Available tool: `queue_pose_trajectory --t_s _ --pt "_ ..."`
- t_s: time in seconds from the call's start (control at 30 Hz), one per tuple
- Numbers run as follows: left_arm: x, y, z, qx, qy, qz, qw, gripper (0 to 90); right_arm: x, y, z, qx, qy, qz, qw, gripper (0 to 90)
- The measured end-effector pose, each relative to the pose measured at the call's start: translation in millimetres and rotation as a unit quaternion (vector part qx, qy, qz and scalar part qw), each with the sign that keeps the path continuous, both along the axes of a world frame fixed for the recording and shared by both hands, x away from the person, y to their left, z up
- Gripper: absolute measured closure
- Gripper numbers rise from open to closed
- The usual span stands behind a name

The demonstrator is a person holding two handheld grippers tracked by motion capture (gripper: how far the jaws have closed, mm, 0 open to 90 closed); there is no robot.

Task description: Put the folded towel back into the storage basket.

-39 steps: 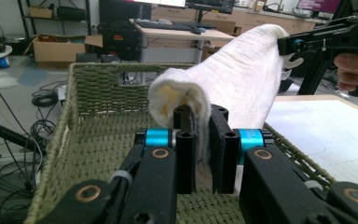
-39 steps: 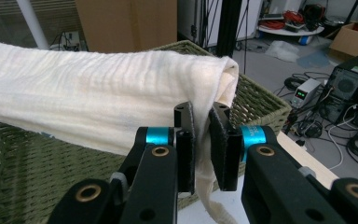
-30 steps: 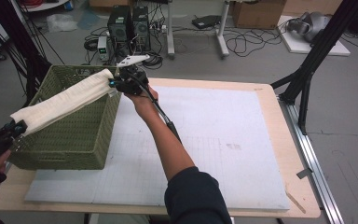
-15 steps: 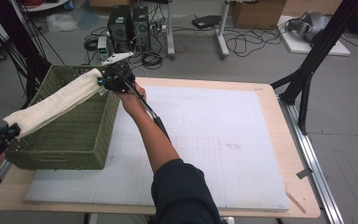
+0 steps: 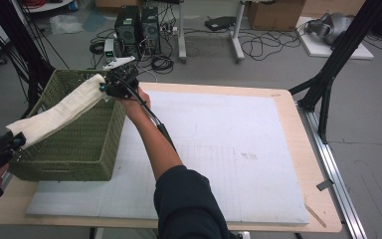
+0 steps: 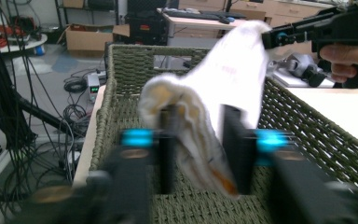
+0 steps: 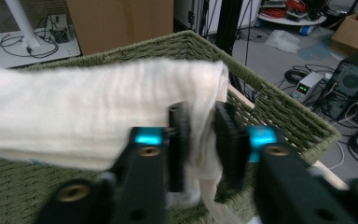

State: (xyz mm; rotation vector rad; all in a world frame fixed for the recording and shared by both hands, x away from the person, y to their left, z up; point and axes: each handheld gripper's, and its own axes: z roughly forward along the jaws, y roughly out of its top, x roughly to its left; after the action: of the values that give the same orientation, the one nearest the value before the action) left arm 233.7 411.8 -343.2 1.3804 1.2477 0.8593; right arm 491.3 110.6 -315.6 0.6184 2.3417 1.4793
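A rolled white towel stretches across the green woven basket, sagging toward its inside. My left gripper is at the towel's near end by the basket's front left corner. In the left gripper view its jaws have just been opening and stand apart, with the towel hanging loose between them. My right gripper is at the far end over the basket's back right corner. Its jaws have just been opening too, and the towel's end lies slack in the gap.
The basket stands on the left of a white foam mat that covers the wooden table. Computer boxes and cables lie on the floor behind. A black stand leg rises at the table's right.
My right gripper has carried the towel's far end leftward over the basket's back corner. The towel now sags lower. Both pairs of jaws have parted from the cloth.
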Motion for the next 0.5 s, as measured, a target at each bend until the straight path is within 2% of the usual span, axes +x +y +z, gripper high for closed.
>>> queue_pose_trajectory --t_s 0.03,0.07,0.13,0.43,0.5 --pt "-0.1 0.4 0.4 -0.003 0.0 0.005 1.0 44.7 0.7 -0.2 -1.2 -0.001 -0.004 -0.004 1.0 59.2" --pt "-0.8 1.0 0.9 -0.003 -0.002 0.009 1.0 40.7 0.5 -0.8 -1.6 0.0 0.002 -0.009 1.0 57.0" --pt "-2.3 1.5 1.7 -0.005 -0.007 0.015 0.9999 37.0 1.6 -3.3 -0.9 -0.002 0.002 -0.007 1.0 55.7" --pt "-5.1 -1.6 5.4 -0.006 -0.014 0.002 0.9999 37.0 -4.0 -22.9 16.5 0.018 -0.007 -0.005 0.9998 51.9" --pt "-5.1 -4.4 6.5 -0.008 -0.016 -0.004 0.9998 36.5 -6.5 -30.3 17.9 0.014 -0.008 -0.006 0.9999 50.4"
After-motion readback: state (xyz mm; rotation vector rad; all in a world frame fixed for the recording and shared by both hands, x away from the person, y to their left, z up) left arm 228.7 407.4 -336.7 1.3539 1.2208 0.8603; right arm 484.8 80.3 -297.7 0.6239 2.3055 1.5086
